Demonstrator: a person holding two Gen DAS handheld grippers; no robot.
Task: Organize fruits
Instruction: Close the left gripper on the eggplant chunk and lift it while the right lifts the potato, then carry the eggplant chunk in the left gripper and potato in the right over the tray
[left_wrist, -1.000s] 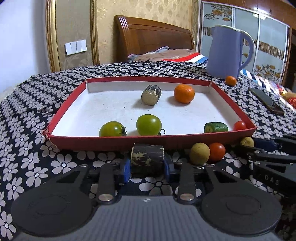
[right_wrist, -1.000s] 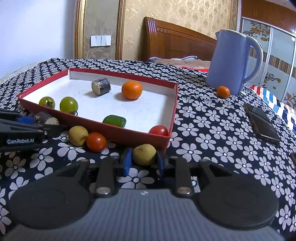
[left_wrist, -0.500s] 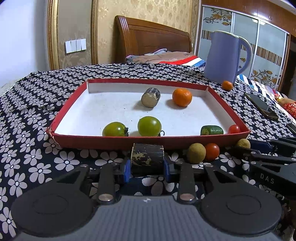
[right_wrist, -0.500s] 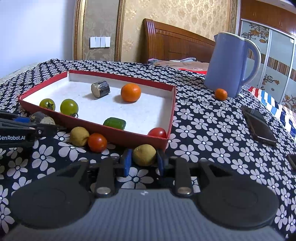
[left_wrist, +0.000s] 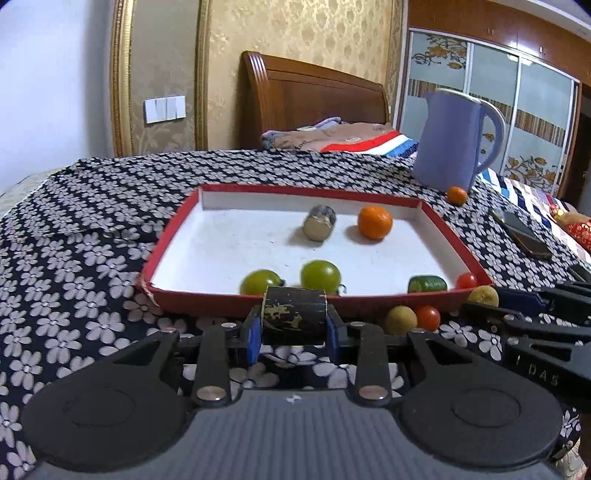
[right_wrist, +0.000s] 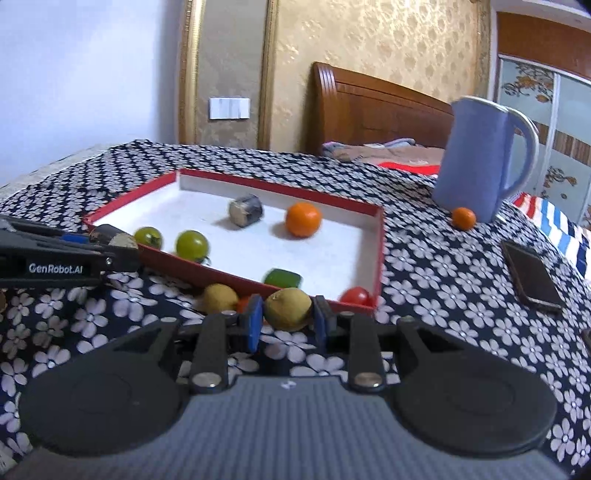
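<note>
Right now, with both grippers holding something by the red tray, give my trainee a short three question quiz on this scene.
1. What does the left gripper hold?
2. True or false: the big orange lies outside the red tray.
3. How many green tomatoes are in the tray: A one, B two, C four?

Key: 1. a dark sugarcane piece. 2. False, it lies inside. 3. B, one green tomato beside another.

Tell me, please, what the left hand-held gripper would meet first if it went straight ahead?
Probably the tray's near wall, just past the dark cylinder that the left hand-held gripper holds; depth is unclear.
</note>
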